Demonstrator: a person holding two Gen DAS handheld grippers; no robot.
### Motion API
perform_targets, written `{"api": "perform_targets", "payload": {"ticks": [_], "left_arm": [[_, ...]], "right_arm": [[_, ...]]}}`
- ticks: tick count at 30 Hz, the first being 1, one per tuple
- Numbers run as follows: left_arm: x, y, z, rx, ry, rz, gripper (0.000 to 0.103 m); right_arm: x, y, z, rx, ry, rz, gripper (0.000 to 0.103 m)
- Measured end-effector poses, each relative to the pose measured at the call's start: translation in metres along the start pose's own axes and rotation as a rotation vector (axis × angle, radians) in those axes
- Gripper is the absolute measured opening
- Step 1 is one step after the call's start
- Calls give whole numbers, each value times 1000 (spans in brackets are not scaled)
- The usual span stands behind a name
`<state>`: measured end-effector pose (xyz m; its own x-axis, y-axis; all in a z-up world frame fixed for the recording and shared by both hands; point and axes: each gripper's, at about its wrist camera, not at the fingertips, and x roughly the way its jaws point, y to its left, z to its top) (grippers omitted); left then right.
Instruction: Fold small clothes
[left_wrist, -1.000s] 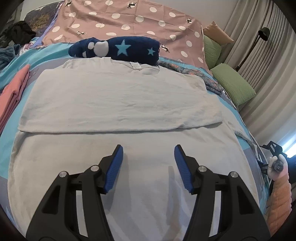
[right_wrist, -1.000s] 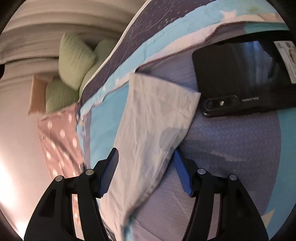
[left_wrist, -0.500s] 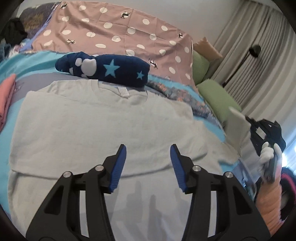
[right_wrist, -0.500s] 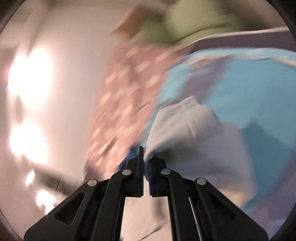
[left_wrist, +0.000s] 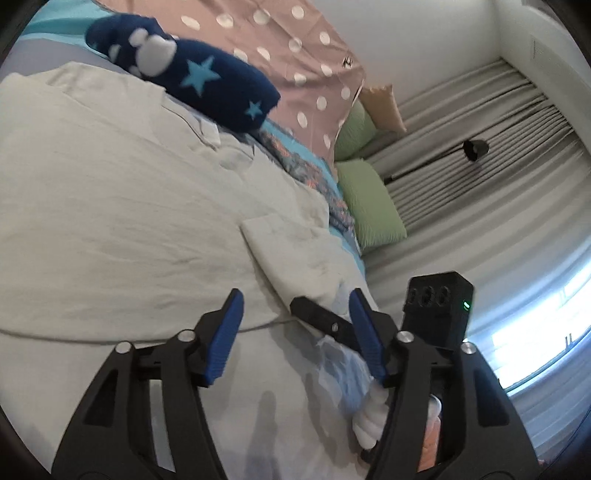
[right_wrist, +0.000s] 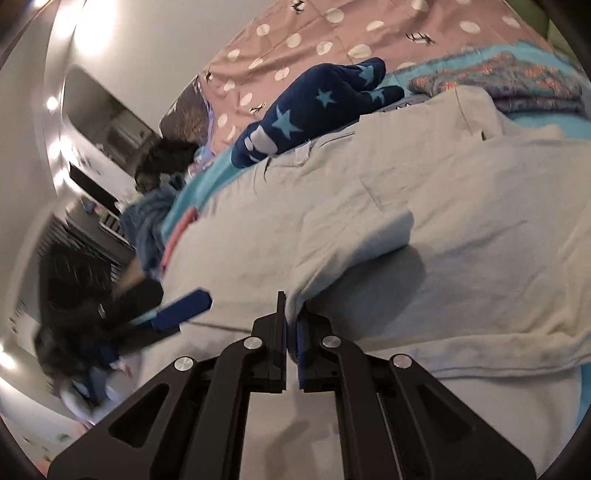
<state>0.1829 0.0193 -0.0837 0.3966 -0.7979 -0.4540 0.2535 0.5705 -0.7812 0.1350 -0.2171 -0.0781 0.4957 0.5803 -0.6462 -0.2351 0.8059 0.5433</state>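
Observation:
A pale grey-white T-shirt lies spread on the bed, its lower part folded up over the body. My right gripper is shut on the shirt's sleeve and holds it folded over the shirt's body. The sleeve also shows in the left wrist view, with the right gripper at its end. My left gripper is open and empty, low over the shirt beside the right gripper; it appears blurred in the right wrist view.
A navy star-patterned garment lies past the shirt's collar, with a pink polka-dot cover behind. Green pillows and grey curtains are at the right. Pink and blue clothes lie beyond the shirt's far side.
My right gripper closed on the sleeve at the bed's edge and carried it over onto the shirt's body. My left gripper swung right toward it and stayed open.

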Motion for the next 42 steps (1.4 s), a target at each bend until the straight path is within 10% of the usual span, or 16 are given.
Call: {"api": "perform_targets", "payload": {"ticks": [5,8,14,21,33,35,37,42], "left_arm": [[36,-6,13,-24,78,24,61],[45,-14,19,8,67,68,61],[29,-2,18,-18,16,73,63],[29,23,21,-125,60,-11,69],[37,24,23,-135,81,24,70],[39,23,24,-119,75,50,57],[43,20,25,-84,78,65,5],[34,-10,32,17,26,55,5]], "right_arm": [[3,8,-10,-67,-7,-39,9],[4,-3,-6,-17,-11,-43,41],[0,-22,11,92,-98,-63,40],[21,42,-14,-293,-31,-45,25],[40,33,-16,-296,37,-59,25],[42,32,-16,-293,41,-58,25],[41,31,-16,-288,42,-58,25],[13,27,-12,-259,-17,-68,31]]}}
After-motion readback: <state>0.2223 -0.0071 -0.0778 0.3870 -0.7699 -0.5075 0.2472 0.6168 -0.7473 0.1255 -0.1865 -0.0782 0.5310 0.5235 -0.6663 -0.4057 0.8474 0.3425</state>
